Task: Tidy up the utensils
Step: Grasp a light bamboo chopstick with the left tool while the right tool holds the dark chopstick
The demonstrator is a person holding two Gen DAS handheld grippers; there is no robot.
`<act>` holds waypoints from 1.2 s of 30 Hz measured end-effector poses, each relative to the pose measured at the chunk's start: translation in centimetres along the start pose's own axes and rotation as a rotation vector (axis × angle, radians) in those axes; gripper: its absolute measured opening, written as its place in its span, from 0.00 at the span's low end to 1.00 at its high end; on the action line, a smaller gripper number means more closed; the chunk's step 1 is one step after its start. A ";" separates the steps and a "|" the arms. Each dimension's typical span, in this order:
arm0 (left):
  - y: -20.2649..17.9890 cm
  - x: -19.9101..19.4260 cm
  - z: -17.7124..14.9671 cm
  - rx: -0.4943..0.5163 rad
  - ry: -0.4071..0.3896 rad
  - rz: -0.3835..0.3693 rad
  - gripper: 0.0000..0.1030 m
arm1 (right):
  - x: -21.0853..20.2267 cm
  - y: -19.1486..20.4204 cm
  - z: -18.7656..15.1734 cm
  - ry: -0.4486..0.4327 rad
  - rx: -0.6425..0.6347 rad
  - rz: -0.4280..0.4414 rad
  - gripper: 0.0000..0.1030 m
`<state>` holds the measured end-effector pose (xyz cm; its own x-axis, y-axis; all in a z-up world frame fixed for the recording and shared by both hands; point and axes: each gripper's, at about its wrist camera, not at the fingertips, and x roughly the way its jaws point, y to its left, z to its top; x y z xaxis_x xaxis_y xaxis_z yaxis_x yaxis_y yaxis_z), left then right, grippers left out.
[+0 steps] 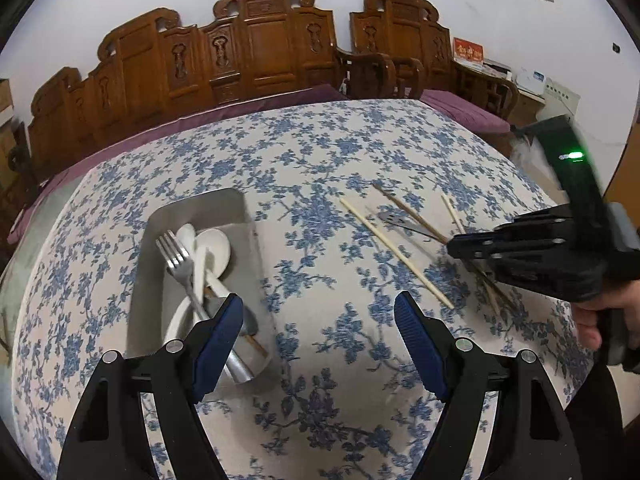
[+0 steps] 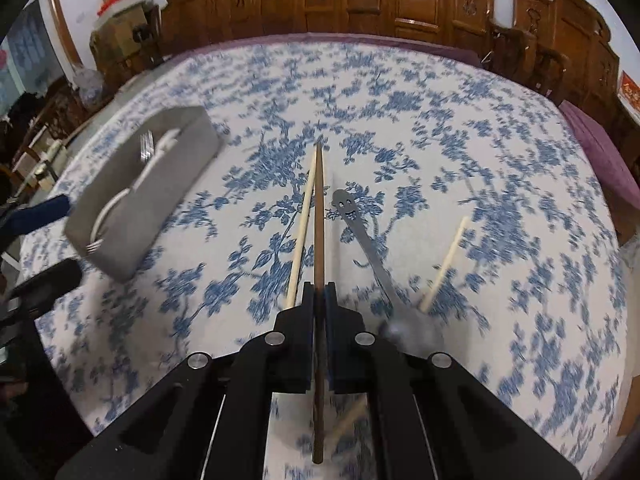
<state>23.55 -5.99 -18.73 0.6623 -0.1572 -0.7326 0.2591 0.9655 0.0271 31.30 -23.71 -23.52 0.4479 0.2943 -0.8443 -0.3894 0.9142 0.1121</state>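
Observation:
In the right wrist view my right gripper [image 2: 319, 288] is shut on a dark brown chopstick [image 2: 319, 208], which sticks out forward above the flowered tablecloth. On the cloth lie a pale chopstick [image 2: 302, 224] just left of it, a metal utensil with a smiley-face handle [image 2: 352, 216] and another pale chopstick [image 2: 446, 260] to the right. In the left wrist view my left gripper [image 1: 318, 304] is open and holds nothing. It hovers beside the grey tray [image 1: 138, 300], which holds a fork [image 1: 176, 258], white spoons [image 1: 216, 248] and a metal handle [image 1: 240, 364]. The right gripper [image 1: 454, 246] shows at the right.
A carved wooden bench [image 1: 256, 52] with a purple cushion [image 1: 280, 98] runs behind the table. The tray [image 2: 160, 200] stands at the left of the right wrist view. A person's hand [image 1: 592, 320] grips the right tool. The table edge curves away on the right.

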 end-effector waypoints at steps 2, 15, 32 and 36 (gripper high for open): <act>-0.6 0.3 0.2 0.005 0.008 -0.005 0.72 | -1.3 -0.1 -0.6 -0.019 -0.001 0.001 0.06; -4.1 5.9 2.4 -0.032 0.126 -0.057 0.66 | -6.5 -3.0 -2.7 -0.091 0.028 -0.003 0.06; -7.1 13.2 5.3 -0.073 0.266 -0.063 0.44 | -6.7 -5.2 -2.8 -0.096 0.071 -0.009 0.06; -7.3 14.1 5.5 -0.087 0.295 -0.042 0.36 | -6.8 -5.4 -2.8 -0.096 0.077 -0.012 0.06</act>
<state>34.83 -16.35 -25.53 0.4167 -0.1425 -0.8978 0.2127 0.9755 -0.0561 28.13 -31.37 -19.86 0.5285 0.3052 -0.7921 -0.3224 0.9354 0.1453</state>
